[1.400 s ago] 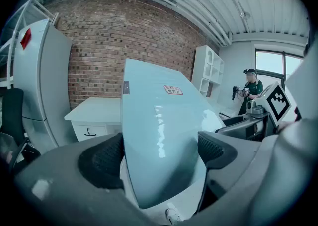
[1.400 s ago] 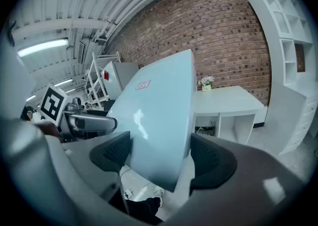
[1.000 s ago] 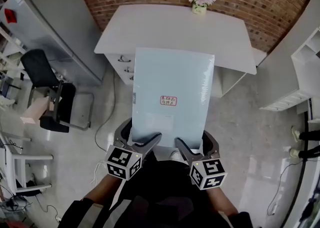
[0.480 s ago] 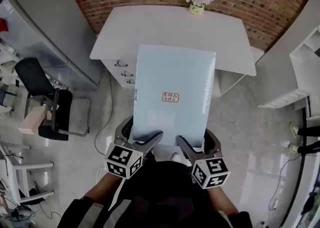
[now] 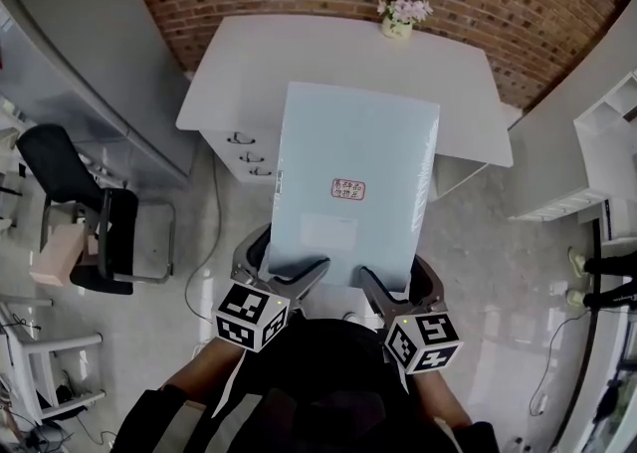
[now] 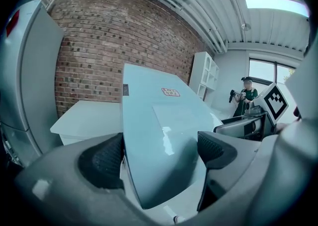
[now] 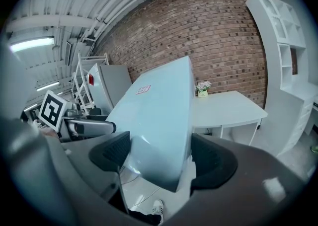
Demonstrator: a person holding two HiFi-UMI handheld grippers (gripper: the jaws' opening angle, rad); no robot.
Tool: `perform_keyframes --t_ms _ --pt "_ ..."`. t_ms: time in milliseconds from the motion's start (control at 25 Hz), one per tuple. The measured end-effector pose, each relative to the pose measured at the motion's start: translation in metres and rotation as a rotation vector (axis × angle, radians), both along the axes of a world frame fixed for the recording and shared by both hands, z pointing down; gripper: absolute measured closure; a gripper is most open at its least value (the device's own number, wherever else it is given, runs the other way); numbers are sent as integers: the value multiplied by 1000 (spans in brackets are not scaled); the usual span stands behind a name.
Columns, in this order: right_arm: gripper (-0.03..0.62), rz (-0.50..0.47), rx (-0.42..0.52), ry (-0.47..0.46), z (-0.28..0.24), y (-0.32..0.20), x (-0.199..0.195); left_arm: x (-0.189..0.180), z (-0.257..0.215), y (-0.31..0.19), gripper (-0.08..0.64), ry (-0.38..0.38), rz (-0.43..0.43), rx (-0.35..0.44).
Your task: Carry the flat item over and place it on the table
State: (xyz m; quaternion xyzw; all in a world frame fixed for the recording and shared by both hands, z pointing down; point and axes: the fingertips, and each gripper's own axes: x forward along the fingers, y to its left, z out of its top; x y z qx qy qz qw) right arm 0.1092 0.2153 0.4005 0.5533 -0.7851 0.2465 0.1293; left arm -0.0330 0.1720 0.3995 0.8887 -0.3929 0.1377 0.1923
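Note:
A flat pale-blue panel with a small red-print label is held out in front of me, tilted up, with its far edge over the near rim of the white table. My left gripper is shut on the panel's near left corner, and my right gripper is shut on its near right corner. In the left gripper view the panel runs between the pads toward the table. In the right gripper view the panel hides part of the table.
A small flower pot stands at the table's far edge by the brick wall. Drawers sit under the table's left side. A grey cabinet and a black chair are at left, white shelves at right. A person stands far behind.
Both grippers and the panel have drifted slightly right and forward; the panel's far edge now overlaps the table more. Both grips are unchanged.

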Motion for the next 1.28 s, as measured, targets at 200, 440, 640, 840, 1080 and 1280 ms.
perform_keyframes --t_ms 200,440,640,840,1080,1280 --pt "202 29 6 2 -3 -18 -21 -21 0 -18 88 13 33 -5" --pt "202 71 21 6 -9 -34 -44 -43 -3 -38 87 25 77 -2" --pt "202 89 31 19 -12 -42 -61 -59 -5 -49 87 23 100 14" --pt "202 92 17 30 -7 -50 -71 -68 1 -56 87 27 104 5" --pt "202 83 -8 19 2 -73 -69 -67 10 -78 87 18 93 -23" --pt "202 63 -30 -8 14 -105 -65 -64 19 -106 87 -7 65 -45"
